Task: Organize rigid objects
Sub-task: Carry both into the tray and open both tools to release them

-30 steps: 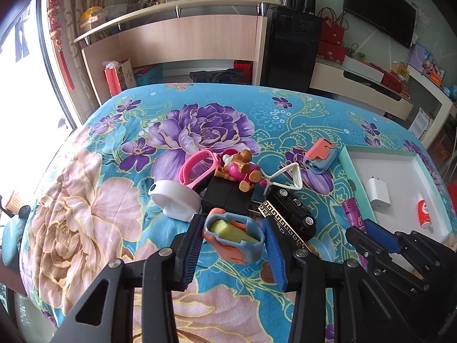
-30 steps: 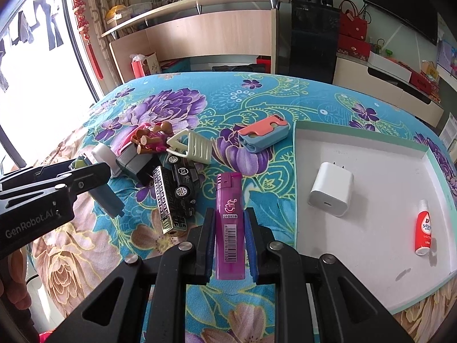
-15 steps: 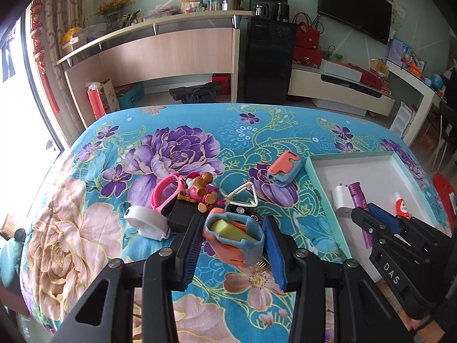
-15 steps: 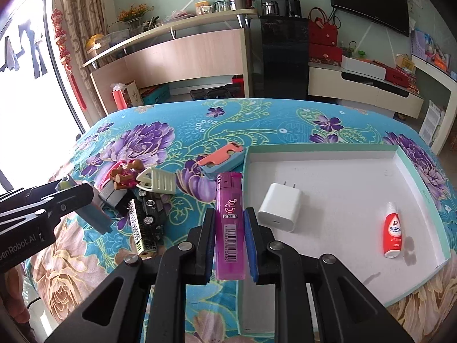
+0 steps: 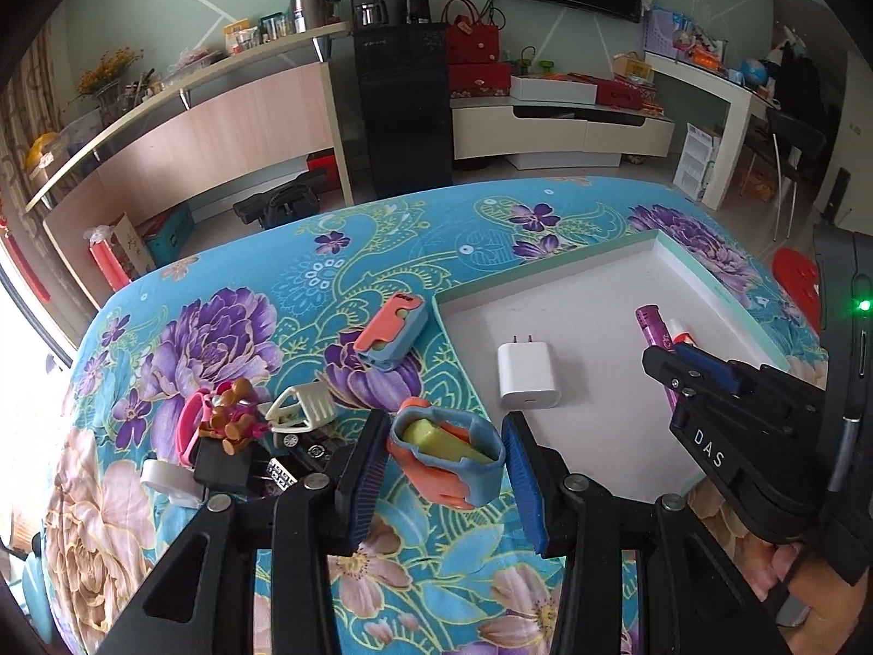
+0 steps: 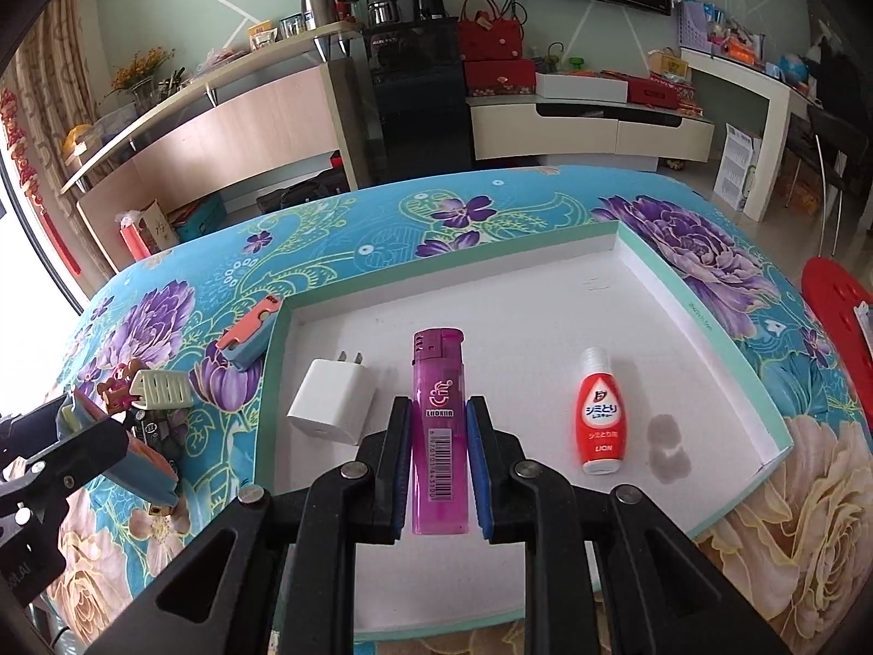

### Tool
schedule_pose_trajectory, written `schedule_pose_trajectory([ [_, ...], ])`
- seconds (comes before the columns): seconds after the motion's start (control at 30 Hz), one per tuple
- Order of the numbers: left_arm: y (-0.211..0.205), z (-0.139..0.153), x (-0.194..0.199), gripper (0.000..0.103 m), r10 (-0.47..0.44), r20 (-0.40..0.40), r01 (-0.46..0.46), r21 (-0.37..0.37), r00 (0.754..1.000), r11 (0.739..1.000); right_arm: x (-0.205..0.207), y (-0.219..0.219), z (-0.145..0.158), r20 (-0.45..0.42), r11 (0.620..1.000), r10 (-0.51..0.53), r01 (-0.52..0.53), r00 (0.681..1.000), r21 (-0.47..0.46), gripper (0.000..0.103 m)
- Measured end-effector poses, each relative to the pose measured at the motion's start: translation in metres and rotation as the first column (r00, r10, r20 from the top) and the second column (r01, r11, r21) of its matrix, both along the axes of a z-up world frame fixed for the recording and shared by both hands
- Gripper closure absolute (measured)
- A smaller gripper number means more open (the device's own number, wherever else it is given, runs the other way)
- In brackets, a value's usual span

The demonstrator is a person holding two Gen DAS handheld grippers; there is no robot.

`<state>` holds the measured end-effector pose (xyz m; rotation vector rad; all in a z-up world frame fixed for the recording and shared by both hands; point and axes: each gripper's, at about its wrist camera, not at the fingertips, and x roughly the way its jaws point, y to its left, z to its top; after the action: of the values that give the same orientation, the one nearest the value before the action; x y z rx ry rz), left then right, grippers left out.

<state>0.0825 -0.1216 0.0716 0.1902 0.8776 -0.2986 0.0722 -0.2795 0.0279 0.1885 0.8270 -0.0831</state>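
Observation:
My left gripper (image 5: 444, 436) is shut on an orange and blue case with a yellow piece inside (image 5: 444, 456), held above the floral tablecloth just left of the white tray (image 5: 595, 273). My right gripper (image 6: 439, 426) is shut on a purple lighter (image 6: 439, 426), held over the tray (image 6: 545, 267) between a white charger (image 6: 333, 401) and a small red bottle (image 6: 599, 417). The lighter (image 5: 652, 327) and right gripper (image 5: 704, 376) also show in the left wrist view, with the charger (image 5: 528, 374).
A second orange and blue case (image 5: 390, 330) lies left of the tray. Further left is a pile: cream clip (image 5: 300, 409), toy figure (image 5: 229, 417), pink ring (image 5: 188, 431), black box (image 5: 221, 464), white round piece (image 5: 169, 483).
Both grippers moved right with their loads. The right gripper carried the lighter from the tablecloth to over the tray; the left gripper lifted the case away from the pile toward the tray.

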Motion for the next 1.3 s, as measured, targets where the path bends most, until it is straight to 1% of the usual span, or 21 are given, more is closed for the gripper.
schedule_pose_trajectory([
  [0.17, -0.033, -0.005, 0.002, 0.058, -0.074, -0.012, 0.074, 0.05, 0.997, 0.996, -0.005, -0.021, 0.001, -0.003, 0.999, -0.046, 0.046, 0.999, 0.015, 0.083],
  [0.37, -0.06, -0.025, 0.012, 0.058, -0.113, -0.054, 0.117, 0.068, 0.992, 0.991, -0.002, -0.036, -0.011, -0.062, 0.996, -0.081, 0.083, 0.995, 0.029, 0.083],
  [0.6, -0.076, -0.047, 0.026, 0.058, -0.103, -0.084, 0.11, 0.081, 0.991, 0.991, 0.0, -0.042, -0.02, -0.089, 0.995, -0.084, 0.088, 0.992, 0.041, 0.083],
  [0.7, -0.077, -0.048, 0.026, 0.057, -0.103, -0.064, 0.108, 0.075, 0.993, 0.991, 0.002, -0.043, -0.022, -0.097, 0.995, -0.083, 0.088, 0.992, 0.048, 0.083],
  [0.8, -0.076, -0.048, 0.027, 0.057, -0.096, -0.053, 0.099, 0.057, 0.994, 0.993, 0.002, -0.043, -0.022, -0.097, 0.995, -0.08, 0.085, 0.992, 0.049, 0.083],
  [0.9, -0.074, -0.052, 0.031, 0.057, -0.087, -0.074, 0.089, 0.02, 0.993, 0.996, 0.002, -0.043, -0.022, -0.098, 0.995, -0.082, 0.087, 0.992, 0.05, 0.083],
  [1.0, -0.074, -0.056, 0.032, 0.057, -0.075, -0.082, 0.078, 0.031, 0.994, 0.996, 0.002, -0.044, -0.023, -0.099, 0.994, -0.088, 0.093, 0.991, 0.051, 0.082],
  [1.07, -0.073, -0.057, 0.032, 0.056, -0.074, -0.089, 0.076, 0.018, 0.993, 0.997, 0.002, -0.044, -0.023, -0.101, 0.994, -0.092, 0.097, 0.991, 0.046, 0.082],
  [1.13, -0.072, -0.056, 0.032, 0.054, -0.075, -0.088, 0.076, 0.008, 0.993, 0.997, 0.002, -0.043, -0.023, -0.101, 0.994, -0.092, 0.097, 0.991, 0.045, 0.082],
  [1.2, -0.072, -0.054, 0.031, 0.041, -0.073, -0.079, 0.074, 0.008, 0.994, 0.997, 0.002, -0.043, -0.023, -0.101, 0.994, -0.094, 0.098, 0.99, 0.044, 0.082],
  [1.23, -0.071, -0.053, 0.031, 0.039, -0.071, -0.076, 0.072, 0.008, 0.995, 0.997, 0.003, -0.043, -0.023, -0.101, 0.994, -0.095, 0.1, 0.99, 0.042, 0.082],
  [1.3, -0.07, -0.051, 0.03, 0.039, -0.065, -0.071, 0.065, 0.005, 0.995, 0.998, 0.002, -0.044, -0.022, -0.097, 0.994, -0.099, 0.104, 0.99, 0.045, 0.079],
])
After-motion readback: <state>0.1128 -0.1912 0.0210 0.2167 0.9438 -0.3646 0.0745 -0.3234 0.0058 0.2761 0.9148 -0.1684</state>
